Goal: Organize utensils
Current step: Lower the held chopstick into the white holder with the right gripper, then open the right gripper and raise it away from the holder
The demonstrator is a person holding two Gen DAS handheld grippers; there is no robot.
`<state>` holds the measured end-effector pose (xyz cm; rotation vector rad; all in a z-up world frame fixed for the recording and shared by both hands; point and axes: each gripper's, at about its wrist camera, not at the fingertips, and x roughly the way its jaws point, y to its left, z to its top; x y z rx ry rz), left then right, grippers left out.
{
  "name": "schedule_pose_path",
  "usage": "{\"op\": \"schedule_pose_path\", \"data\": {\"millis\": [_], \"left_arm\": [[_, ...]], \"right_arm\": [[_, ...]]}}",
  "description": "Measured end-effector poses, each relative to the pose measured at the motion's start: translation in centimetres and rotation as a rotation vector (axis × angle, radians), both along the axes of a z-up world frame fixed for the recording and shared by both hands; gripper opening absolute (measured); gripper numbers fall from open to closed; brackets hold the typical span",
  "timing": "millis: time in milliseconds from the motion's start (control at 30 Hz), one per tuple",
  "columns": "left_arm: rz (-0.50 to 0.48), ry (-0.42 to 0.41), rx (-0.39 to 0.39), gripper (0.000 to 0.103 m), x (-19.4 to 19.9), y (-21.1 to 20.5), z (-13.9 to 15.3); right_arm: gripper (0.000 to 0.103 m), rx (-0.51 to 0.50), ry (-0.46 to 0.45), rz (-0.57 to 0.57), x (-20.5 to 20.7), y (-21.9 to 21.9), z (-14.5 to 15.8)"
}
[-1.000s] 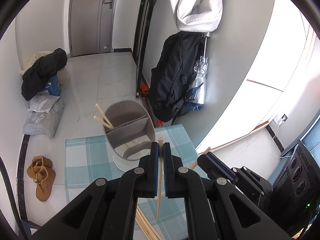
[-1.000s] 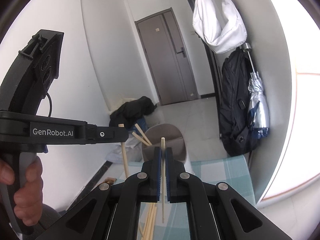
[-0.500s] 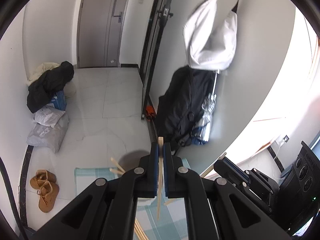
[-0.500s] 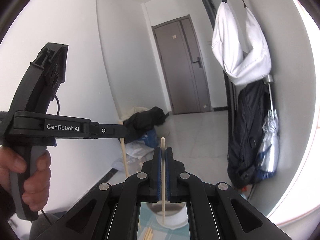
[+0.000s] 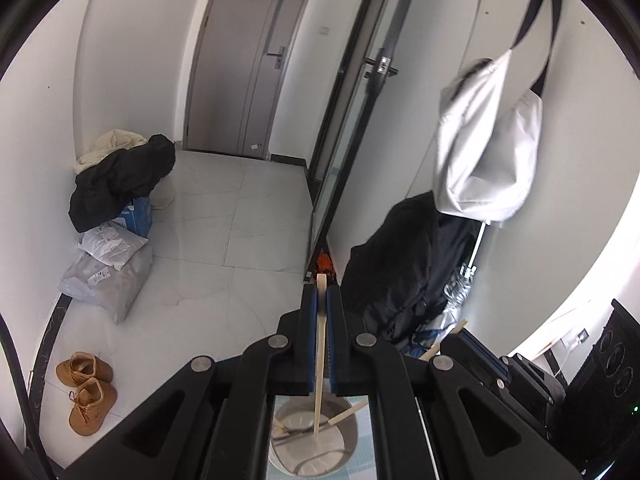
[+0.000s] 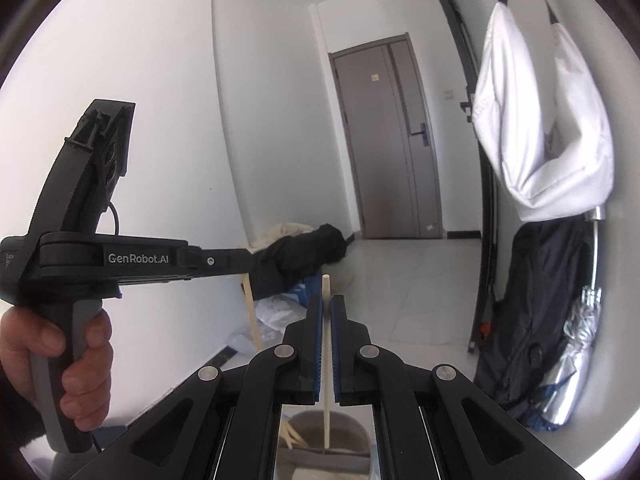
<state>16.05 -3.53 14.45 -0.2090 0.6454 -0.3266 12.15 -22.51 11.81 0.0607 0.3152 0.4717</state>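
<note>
Transfer step: left gripper (image 5: 319, 300) and right gripper (image 6: 326, 312), each clamped tight on one pale wooden chopstick (image 5: 319, 360), poised above grey divided utensil holder (image 5: 316, 446); next requires lowering, then releasing.

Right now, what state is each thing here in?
Left gripper: shut on a pale wooden chopstick.
Right gripper: shut on another wooden chopstick.
Grey utensil holder: upright, chopsticks inside.
Grey door: closed.
Silver umbrella: folded.
</note>
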Motion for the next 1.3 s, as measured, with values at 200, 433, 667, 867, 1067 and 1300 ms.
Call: {"op": "schedule_pose_path", "data": {"millis": [200,433,667,867,1067,1300], "left_arm": [[0.023,0.014,-0.016,0.001,2.0,0.7,-2.8],[-0.008,0.041,-0.007,0.001,2.6,0.4,-5.2],[-0.007,0.123,0.012,0.017,3.0,1.4,-5.9],[0.075,0.133,0.030,0.040,1.2,3.3,-5.7],[0.151,0.125,0.062,0.053,-1.3,4.1,-4.8],[0.174,0.056,0.113,0.061,-5.1,3.5,-3.6]], "right_arm": [[0.003,-0.062,0.010,0.025,2.1,1.7,-1.7],[0.003,-0.117,0.040,0.051,3.2,2.7,-3.8],[0.006,-0.154,0.114,0.098,4.0,3.5,-6.0],[0.016,-0.103,0.146,0.081,2.5,2.2,-6.2],[0.026,-0.064,0.153,0.048,0.3,1.0,-6.3],[0.041,-0.030,0.140,0.012,-2.4,0.2,-5.3]]}}
